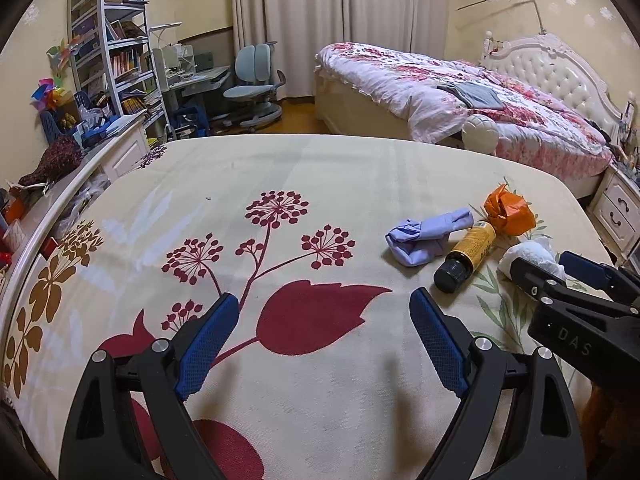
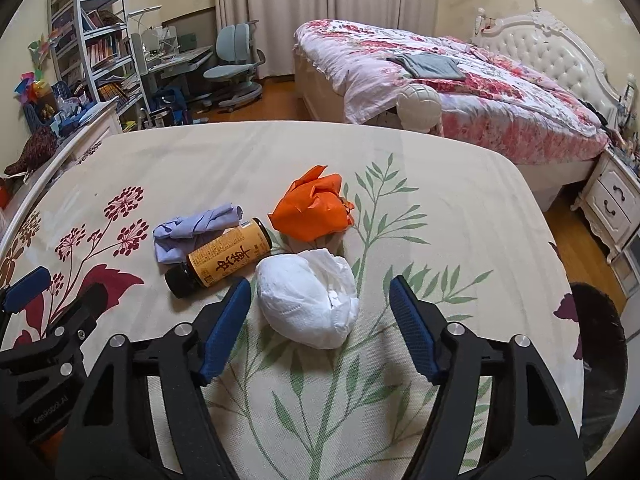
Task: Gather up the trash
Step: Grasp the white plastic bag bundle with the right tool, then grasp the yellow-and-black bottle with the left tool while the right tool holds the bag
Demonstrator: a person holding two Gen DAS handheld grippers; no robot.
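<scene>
Four trash items sit clustered on the floral mattress, toward its right half as seen from the left wrist view. White crumpled wad is nearest the right hand-held gripper, lying on the green leaf print just ahead of the gap between its blue pads; jaws spread wide, nothing between them, no contact with the wad visible. Yellow bottle with black cap lies on its side just left of the wad, cap end pointing toward the camera; bottle and wad look touching or nearly so, can't tell which. Lavender crumpled cloth is right behind the bottle on the left, touching it. Orange crumpled bag sits just past the bottle's base end, behind the wad. Left hand-held gripper hovers over the red tulip print, jaws also wide apart and empty, well left of the cluster; same items show at its right: cloth, bottle, orange bag, white wad partly hidden by the right unit. Dark round rim of a bin shows at the mattress's right edge in the right wrist view, contents not visible. Background: second bed with pink floral quilt, white ball at its near side, bookshelf and grey-blue chair at left.
</scene>
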